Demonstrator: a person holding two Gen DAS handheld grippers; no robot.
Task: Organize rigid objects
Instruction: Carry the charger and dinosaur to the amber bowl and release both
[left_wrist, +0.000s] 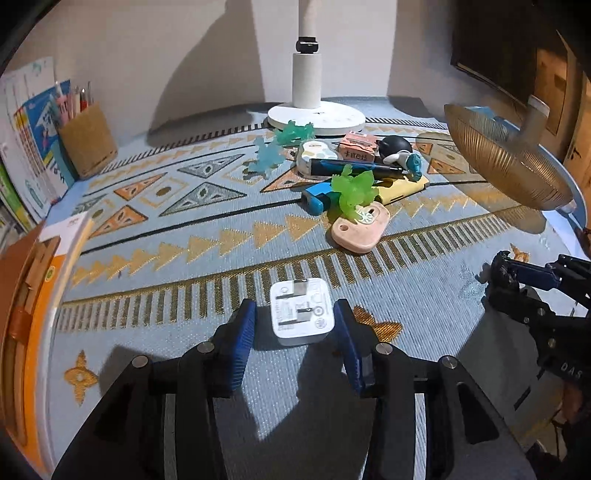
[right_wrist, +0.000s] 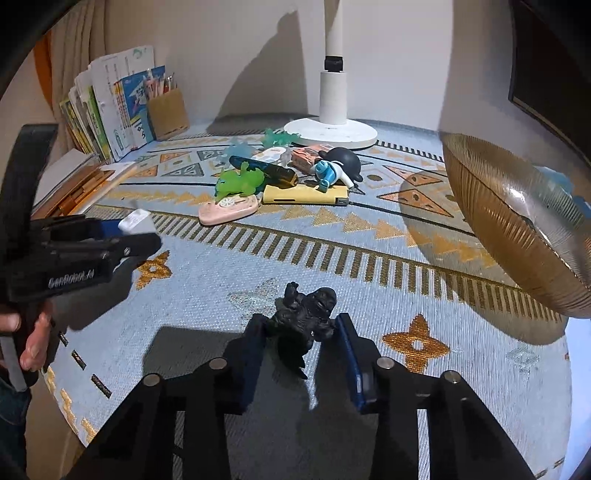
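Round desk (left_wrist: 155, 369) under a blue patterned cloth, pale wall behind, white lamp base (left_wrist: 316, 118) at the far edge. Left tool (left_wrist: 295, 325): blue pads spread wide, straddling a white plug adapter (left_wrist: 300, 312) that lies flat on the cloth, prongs up; small gaps show on both sides, so not gripped yet. Adapter sits dead ahead between the fingers, roughly square, no long axis to line up on; closing straight in looks sufficient. Right tool (right_wrist: 301, 328): narrower, pads against the flanks of a small black figurine (right_wrist: 306, 321); appears clamped on it, low over the cloth. In the right wrist view the left tool shows at the left, the adapter a white blur at its tip. Farther out, the unsorted pile: green spiky toy (left_wrist: 352, 192), pink flat tag (left_wrist: 360, 229), yellow case (left_wrist: 402, 188), blue lighter (left_wrist: 316, 195), dark pen (left_wrist: 354, 168), blue-and-white figure (right_wrist: 330, 171), small pink box (left_wrist: 358, 146). Ribbed amber bowl (left_wrist: 506, 158) at the right edge, likely the drop point, nearer the right hand than the left. Books (left_wrist: 33, 147) and pencil holder (left_wrist: 88, 140) at back left.
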